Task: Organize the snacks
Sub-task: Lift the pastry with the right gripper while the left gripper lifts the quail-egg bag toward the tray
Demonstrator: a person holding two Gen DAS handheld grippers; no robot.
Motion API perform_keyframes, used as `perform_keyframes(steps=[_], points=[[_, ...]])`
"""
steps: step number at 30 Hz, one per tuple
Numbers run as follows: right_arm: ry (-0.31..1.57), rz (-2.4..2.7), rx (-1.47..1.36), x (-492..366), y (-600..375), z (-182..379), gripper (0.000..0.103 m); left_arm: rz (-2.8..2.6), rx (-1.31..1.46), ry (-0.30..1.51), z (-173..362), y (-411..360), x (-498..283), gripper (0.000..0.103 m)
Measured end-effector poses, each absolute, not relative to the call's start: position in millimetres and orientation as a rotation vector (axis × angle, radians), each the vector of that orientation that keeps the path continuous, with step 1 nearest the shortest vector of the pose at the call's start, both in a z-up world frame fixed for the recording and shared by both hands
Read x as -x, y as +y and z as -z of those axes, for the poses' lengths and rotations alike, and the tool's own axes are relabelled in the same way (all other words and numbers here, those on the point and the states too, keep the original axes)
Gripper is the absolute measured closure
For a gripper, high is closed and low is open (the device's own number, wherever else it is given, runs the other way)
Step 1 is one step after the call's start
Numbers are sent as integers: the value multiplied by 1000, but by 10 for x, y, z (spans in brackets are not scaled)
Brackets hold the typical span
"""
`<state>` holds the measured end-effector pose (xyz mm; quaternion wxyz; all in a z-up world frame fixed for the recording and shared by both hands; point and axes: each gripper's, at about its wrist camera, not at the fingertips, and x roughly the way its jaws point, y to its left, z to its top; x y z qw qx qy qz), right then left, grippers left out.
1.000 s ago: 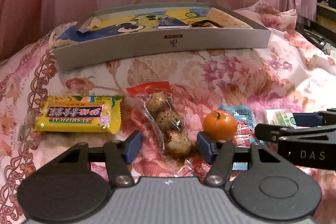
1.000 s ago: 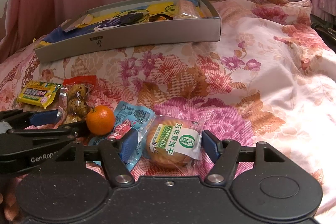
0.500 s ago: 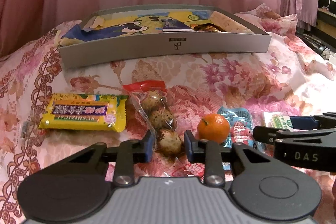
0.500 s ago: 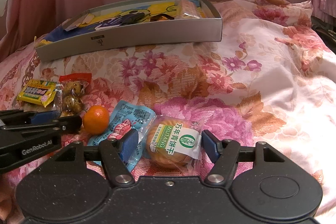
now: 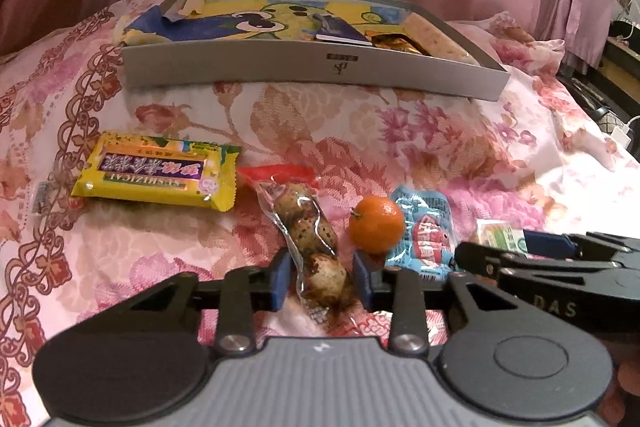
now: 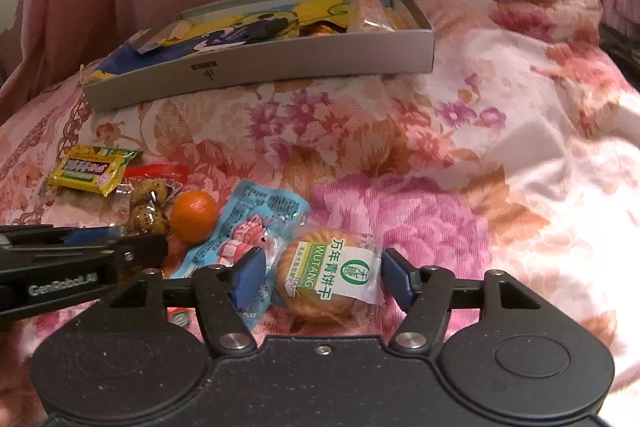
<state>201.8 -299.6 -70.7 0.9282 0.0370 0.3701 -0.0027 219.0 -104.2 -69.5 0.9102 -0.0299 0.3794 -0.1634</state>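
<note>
Left gripper [image 5: 322, 283] closed onto egg pack [image 5: 310, 227] | right gripper [image 6: 322, 277] spread | floral bedspread [image 5: 400, 131]

box [image 5: 312, 67] contents partly hidden, biscuit pack [image 5: 500, 237] half-covered

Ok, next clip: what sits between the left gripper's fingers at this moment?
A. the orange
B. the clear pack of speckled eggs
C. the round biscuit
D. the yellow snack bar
B. In the left wrist view the left gripper has its blue pads closed in on the lower end of the egg pack, while the orange lies just beyond to the right.
</note>
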Motion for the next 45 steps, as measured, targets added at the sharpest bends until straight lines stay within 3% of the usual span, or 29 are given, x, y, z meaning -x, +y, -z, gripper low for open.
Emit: perform_keyframes(steps=[3,8,11,30,45], points=[[779,4,-101,-2002,-2993,733,36,336,39,774,713,-1074,-2198,60],[791,10,-143,-1921,-2965,737,44,329,27,774,715,-1101,-2157,73],[781,19,-102,-1866,-2901,719,49,337,50,800,687,-1062,-2117,74],[715,-20,14,-1203,-2674,498,53,349,252,949,532,-745,-1411,76],[585,-12,-95,-1077,-2803,262,52,303,223,910,472,-691,-1086,79]])
